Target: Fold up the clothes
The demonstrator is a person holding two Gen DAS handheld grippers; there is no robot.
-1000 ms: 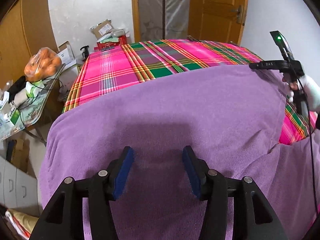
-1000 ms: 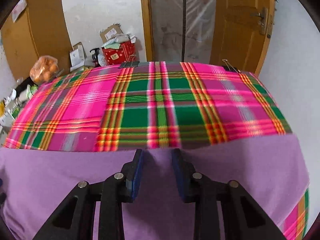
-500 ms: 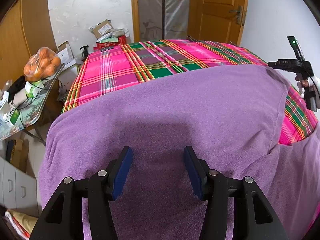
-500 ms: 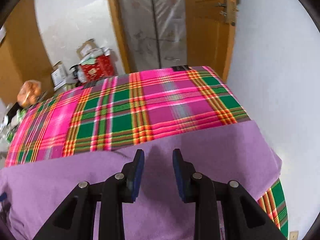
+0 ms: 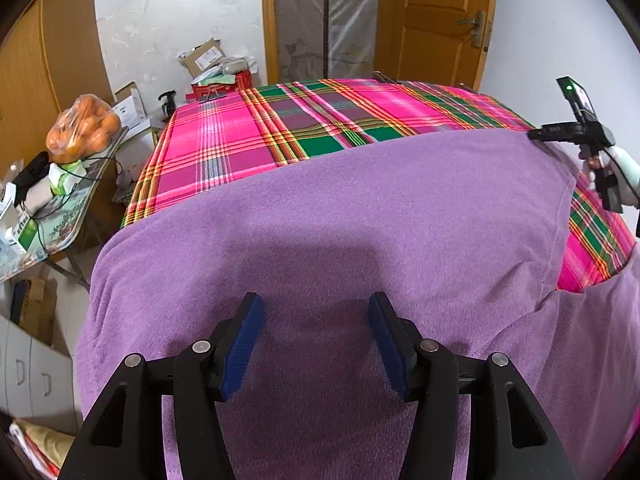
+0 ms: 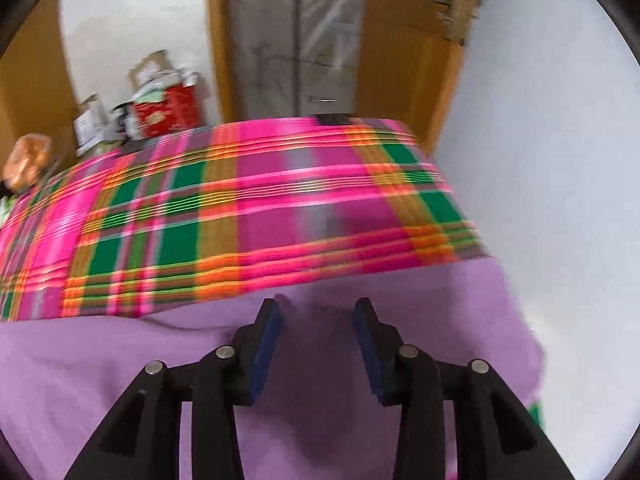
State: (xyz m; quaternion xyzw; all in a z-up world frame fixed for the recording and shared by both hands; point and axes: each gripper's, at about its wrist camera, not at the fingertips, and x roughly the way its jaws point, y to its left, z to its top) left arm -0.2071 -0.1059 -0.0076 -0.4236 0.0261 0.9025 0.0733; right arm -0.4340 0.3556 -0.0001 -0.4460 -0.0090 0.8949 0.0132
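The purple fleece garment (image 5: pixel 360 216) lies spread flat on the plaid-covered table (image 5: pixel 224 140), covering its near half and hanging over the near edge; the far half of the plaid cloth is bare. The left gripper (image 5: pixel 312 334) hovers over the garment's near portion with jaws apart and opening, nothing between the pads. The right gripper (image 6: pixel 316 334) is near the garment's far right corner, its jaws also opening, with no fabric pinched; the right wrist view is motion-blurred. The step in hand appears to be positioning before a fold. The next move likely calls for lowering each gripper onto a garment edge, closing on fabric, then lifting both together.
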